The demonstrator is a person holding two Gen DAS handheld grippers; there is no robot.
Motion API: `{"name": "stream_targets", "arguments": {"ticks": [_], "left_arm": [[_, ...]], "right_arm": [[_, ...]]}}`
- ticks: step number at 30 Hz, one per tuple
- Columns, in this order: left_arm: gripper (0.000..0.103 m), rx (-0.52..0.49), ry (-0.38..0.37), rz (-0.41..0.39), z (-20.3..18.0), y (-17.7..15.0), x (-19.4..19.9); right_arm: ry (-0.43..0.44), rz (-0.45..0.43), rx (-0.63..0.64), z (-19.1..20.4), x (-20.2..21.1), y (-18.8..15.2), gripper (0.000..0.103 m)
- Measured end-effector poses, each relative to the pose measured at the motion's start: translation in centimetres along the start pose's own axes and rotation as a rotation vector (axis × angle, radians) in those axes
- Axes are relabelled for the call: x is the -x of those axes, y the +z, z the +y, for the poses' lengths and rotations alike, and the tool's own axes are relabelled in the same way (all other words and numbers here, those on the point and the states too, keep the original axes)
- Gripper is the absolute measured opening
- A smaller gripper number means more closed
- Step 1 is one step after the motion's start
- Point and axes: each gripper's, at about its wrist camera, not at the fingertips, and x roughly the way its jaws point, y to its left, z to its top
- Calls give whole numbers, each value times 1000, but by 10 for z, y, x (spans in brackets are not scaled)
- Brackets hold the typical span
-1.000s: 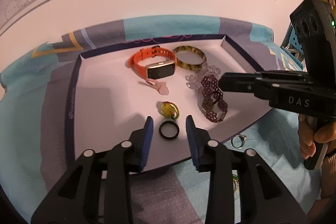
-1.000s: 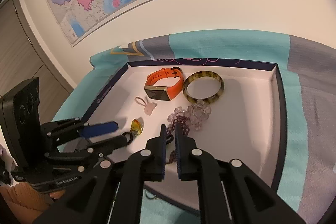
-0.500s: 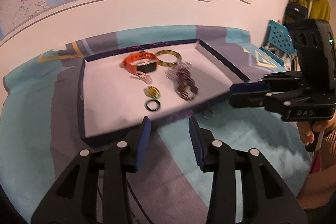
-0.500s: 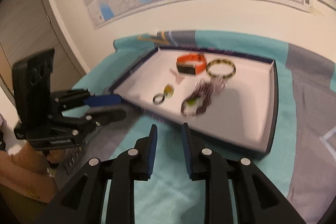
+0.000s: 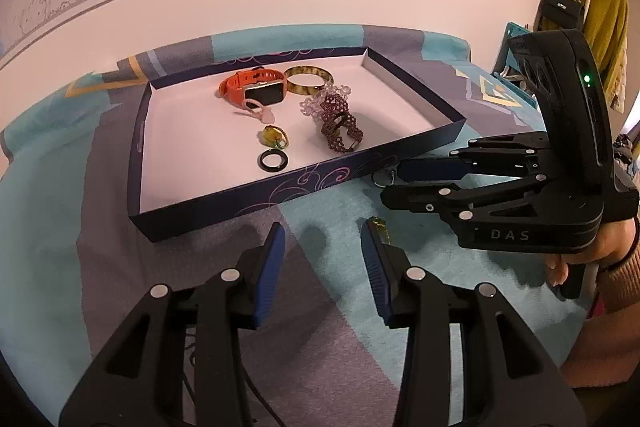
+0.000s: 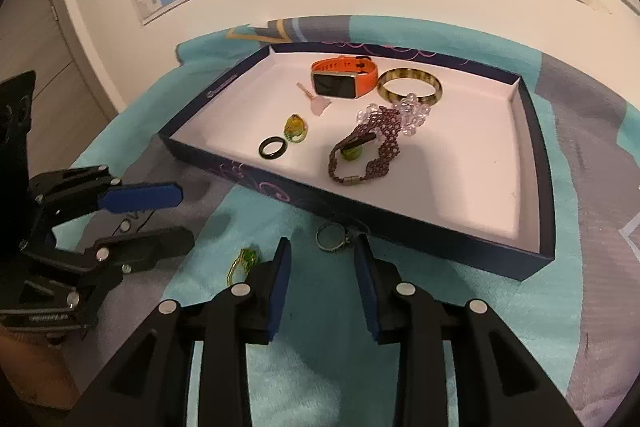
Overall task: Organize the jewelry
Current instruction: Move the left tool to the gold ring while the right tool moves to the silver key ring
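Reaching for the silver ring (image 6: 331, 235) outside the tray (image 6: 532, 163): it lies on the blanket just ahead of the right gripper (image 6: 322, 269), fingers spread and empty.

Left view: the ring (image 5: 383, 178) peeks beside the right gripper's (image 5: 404, 183) tips; the left gripper (image 5: 322, 259), released, sits farther off, near a gold-green ring (image 5: 380, 227). Right view: thin metal band, lying flat, touching the tray's wall.

tray wall (image 6: 420, 231) behind silver ring (image 6: 330, 235)
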Motion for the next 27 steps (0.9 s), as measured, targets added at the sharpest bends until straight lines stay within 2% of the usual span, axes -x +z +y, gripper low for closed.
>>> {"name": "stream_targets", "arguments": {"ticks": [2,6,12,16,19,27], "left_arm": [[39,4,-4,2,1,-1,-1],[39,3,-10,3,0,-1,-2],[40,12,-13,1,2,-2,-1],[40,9,-15,-1,2,-3,0],[40,6,-22,-1,1,-3,1],[43,-36,-72,6,-13,-1,-3]], "right_arm": [[-47,-3,11,4,-3,2,32],[-88,0,26,12,-6,3,36],[-139,-1,10,9,-6,4,19],[-135,-3,19,9,-6,3,17],[-114,-9,16,7,-1,1,4],[-39,-2,-18,-2,10,-10,4]]}}
